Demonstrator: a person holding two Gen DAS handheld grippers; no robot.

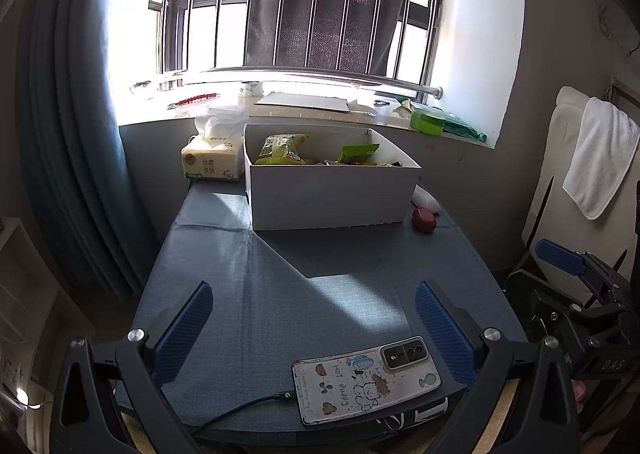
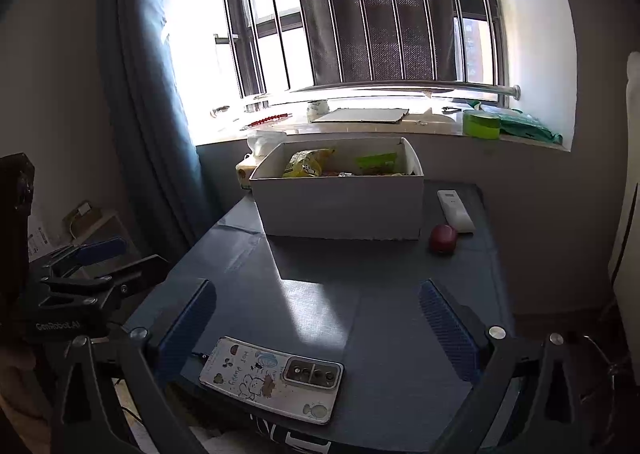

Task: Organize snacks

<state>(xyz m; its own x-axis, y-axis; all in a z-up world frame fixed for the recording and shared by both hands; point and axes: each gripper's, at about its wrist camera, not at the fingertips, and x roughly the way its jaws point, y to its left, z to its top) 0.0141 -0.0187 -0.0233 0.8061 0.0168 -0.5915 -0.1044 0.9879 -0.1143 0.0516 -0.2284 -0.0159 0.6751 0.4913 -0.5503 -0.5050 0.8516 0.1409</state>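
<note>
A white open box (image 1: 332, 193) stands at the far side of the blue-grey table (image 1: 248, 286); it also shows in the right wrist view (image 2: 340, 205). Inside lie snack packets: a yellow one (image 1: 280, 149) (image 2: 306, 163) and a green one (image 1: 358, 153) (image 2: 376, 163), plus others partly hidden by the box wall. My left gripper (image 1: 314, 328) is open and empty above the table's near edge. My right gripper (image 2: 318, 324) is open and empty, also near the front edge. Each gripper shows at the side of the other's view.
A phone (image 1: 366, 378) (image 2: 274, 376) in a cartoon case lies at the front edge with a cable plugged in. A dark red round object (image 1: 424, 219) (image 2: 443, 238) and a white remote (image 2: 455, 209) sit right of the box. A tissue pack (image 1: 212, 163) stands left of it.
</note>
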